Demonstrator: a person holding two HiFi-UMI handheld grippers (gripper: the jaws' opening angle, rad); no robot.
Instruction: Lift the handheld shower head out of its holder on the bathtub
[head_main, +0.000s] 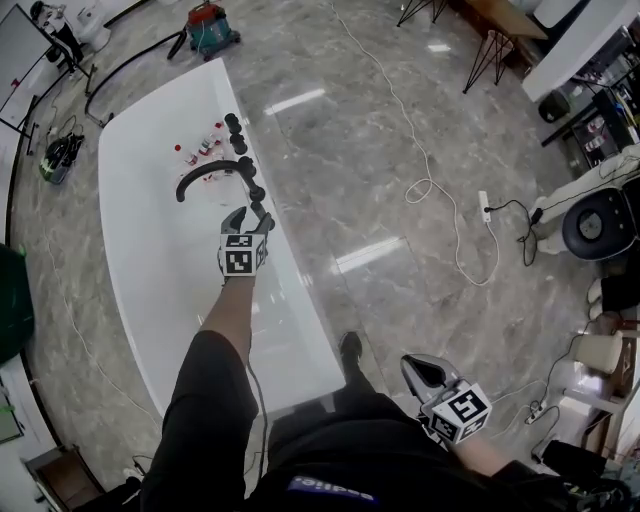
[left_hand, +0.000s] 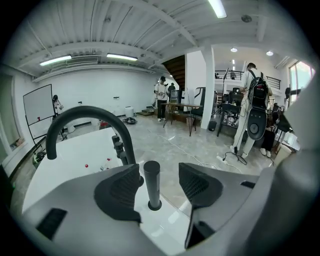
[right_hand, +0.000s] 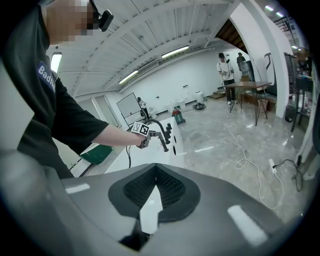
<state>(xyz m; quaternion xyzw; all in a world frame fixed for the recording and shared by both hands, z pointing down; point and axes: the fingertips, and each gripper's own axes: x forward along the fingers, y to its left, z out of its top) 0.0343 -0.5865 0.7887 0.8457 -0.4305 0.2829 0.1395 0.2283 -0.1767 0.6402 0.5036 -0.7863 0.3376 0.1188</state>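
Shower head (left_hand: 151, 182) stands upright in its holder on the bathtub (head_main: 150, 230) rim, just beside the faucet (left_hand: 85, 117), between the wide-open jaws of the left tongs (head_main: 250, 216), untouched. Right tongs (right_hand: 156, 186) are closed, empty. Looks stiff, slick and lightish, so I'd grab mid-stem.

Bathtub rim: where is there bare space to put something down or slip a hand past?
The bathtub rim is bare from the left gripper back toward the person. Further on it is crowded: the shower head stands between the open jaws, then come the spout and knobs.
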